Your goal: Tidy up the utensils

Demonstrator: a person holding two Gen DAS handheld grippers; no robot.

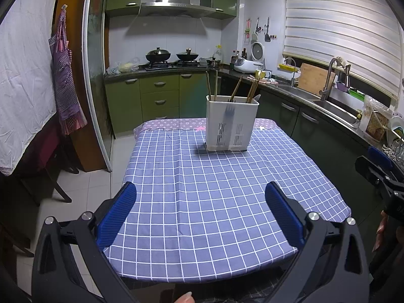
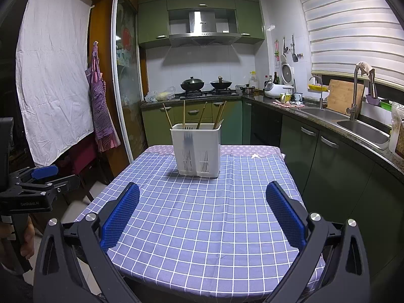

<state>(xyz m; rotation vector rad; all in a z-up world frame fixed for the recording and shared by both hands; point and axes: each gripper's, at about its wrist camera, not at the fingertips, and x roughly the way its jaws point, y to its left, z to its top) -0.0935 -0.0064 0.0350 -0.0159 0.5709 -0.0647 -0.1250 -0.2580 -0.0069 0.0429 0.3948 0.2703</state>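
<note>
**One caddy, two empty grippers**

One white caddy point(image 1: 231, 123) stands upright at the far end of the table point(image 1: 202, 202), upper centre of the left wrist view and just left of centre in the right wrist view point(image 2: 196, 150). Its long axis is vertical, the slotted face toward the cameras. Inside it, wooden chopsticks point(image 1: 236, 89) stand on end with their tips up: the right wrist view shows about six sticks point(image 2: 202, 116), some leaning left, some right, though the closest ones overlap and the exact count is unsure. A dark fork point(image 1: 229, 109) shows blurred through the front wall, tines up. A pale utensil tip peeks over the right rim in the left wrist view; what it is cannot be told.

There are two grippers. The left gripper point(image 1: 200, 217) is held low at the near edge of the table, pointing straight at the caddy, its two blue pads point(image 1: 117, 217) spread wide with nothing between them. The right gripper point(image 2: 202, 217) is held the same way, level and aimed forward, jaws wide apart and empty. Each also appears at the other's frame edge: the right one at middle right point(image 1: 378, 169), the left one at lower left point(image 2: 38, 179), with a hand point(image 2: 26, 237) on its handle.

Both are well apart from the caddy.
</note>
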